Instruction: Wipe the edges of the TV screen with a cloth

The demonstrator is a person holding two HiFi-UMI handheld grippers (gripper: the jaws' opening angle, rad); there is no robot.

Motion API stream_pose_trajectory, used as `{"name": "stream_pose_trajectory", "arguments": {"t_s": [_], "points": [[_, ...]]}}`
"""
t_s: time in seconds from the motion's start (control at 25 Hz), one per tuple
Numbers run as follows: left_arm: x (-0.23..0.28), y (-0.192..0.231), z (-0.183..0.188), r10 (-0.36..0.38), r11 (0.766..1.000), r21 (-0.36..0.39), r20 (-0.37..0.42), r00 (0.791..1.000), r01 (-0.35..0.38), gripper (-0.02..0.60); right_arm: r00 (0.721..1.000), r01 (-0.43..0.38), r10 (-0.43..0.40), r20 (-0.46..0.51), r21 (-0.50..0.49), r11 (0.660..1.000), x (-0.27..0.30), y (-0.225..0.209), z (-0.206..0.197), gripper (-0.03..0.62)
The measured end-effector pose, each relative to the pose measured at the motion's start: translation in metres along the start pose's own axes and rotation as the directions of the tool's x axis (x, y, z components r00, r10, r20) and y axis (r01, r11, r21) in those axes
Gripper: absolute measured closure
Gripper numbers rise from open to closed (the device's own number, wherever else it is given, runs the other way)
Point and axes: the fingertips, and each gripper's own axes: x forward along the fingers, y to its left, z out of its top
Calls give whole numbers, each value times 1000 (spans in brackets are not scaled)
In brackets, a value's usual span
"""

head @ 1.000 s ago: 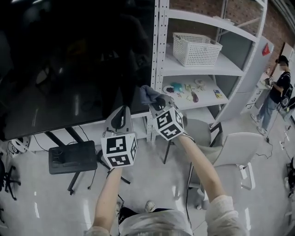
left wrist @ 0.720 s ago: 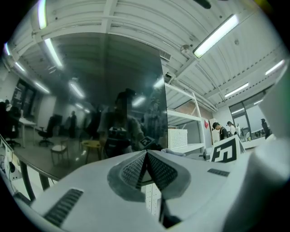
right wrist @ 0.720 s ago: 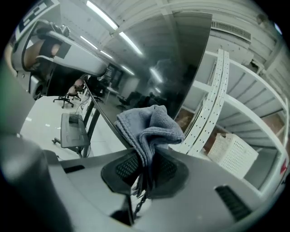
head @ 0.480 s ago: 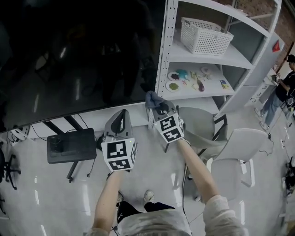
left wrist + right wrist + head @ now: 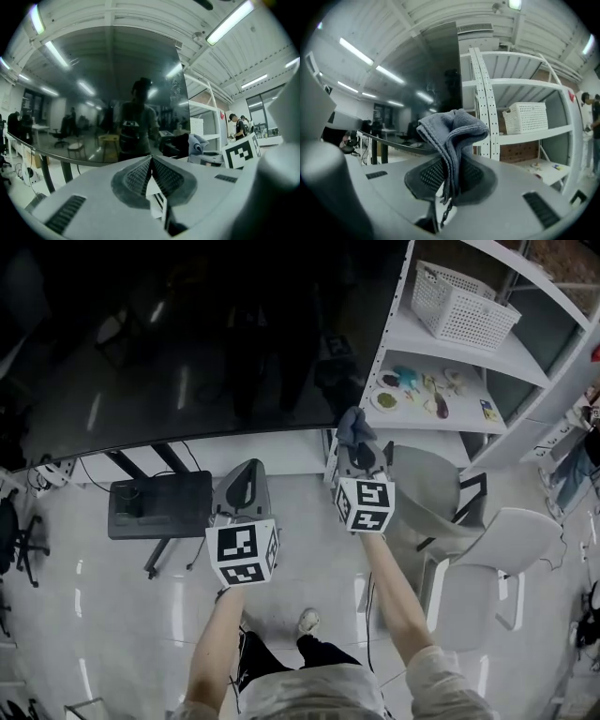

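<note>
A large dark TV screen [image 5: 187, 343] fills the upper left of the head view; its lower edge [image 5: 187, 439] curves above the floor. My right gripper [image 5: 357, 448] is shut on a folded grey-blue cloth [image 5: 352, 426], held just below the screen's lower right corner. In the right gripper view the cloth [image 5: 452, 136] stands up from between the closed pads, with the screen's right edge [image 5: 458, 70] behind it. My left gripper [image 5: 244, 486] is shut on nothing and hangs below the screen's lower edge. The left gripper view shows the pressed pads [image 5: 151, 176] and the reflective screen [image 5: 103, 103].
A white metal shelving unit [image 5: 441, 362] stands right of the TV, holding a white basket [image 5: 464, 304] and small items. A black box [image 5: 155, 505] sits on the TV stand's legs. Grey chairs [image 5: 487, 559] stand on the floor at right. People [image 5: 236, 129] stand far right.
The view has shifted so the TV and shelves sit further right. My right gripper with the cloth has moved right along the screen's lower edge. The left gripper keeps its place.
</note>
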Motion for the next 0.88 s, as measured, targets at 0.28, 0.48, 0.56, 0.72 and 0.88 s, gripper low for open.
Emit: {"name": "stream_pose_trajectory", "arguments": {"t_s": [0.28,0.48,0.56,0.72,0.88], "points": [[-17,43,-10,51,998,-29,-8,999,-52,566,994,-105,105,-18,-8,994,11,74,-11,548],[-35,92,-17,76,997,-32,-7,997,-76,566,985,-169,168,-28,-52,984,28,145,-13,548],[-43,119,-19,95,994,-45,-8,995,-95,566,985,-171,170,-34,-38,984,38,171,-10,548],[-67,185,-19,151,986,-72,-12,988,-151,566,982,-185,184,-41,-23,982,55,228,-8,548],[-96,255,-18,190,979,-75,-11,982,-190,566,976,-213,212,-50,-22,977,67,300,-9,548]]}}
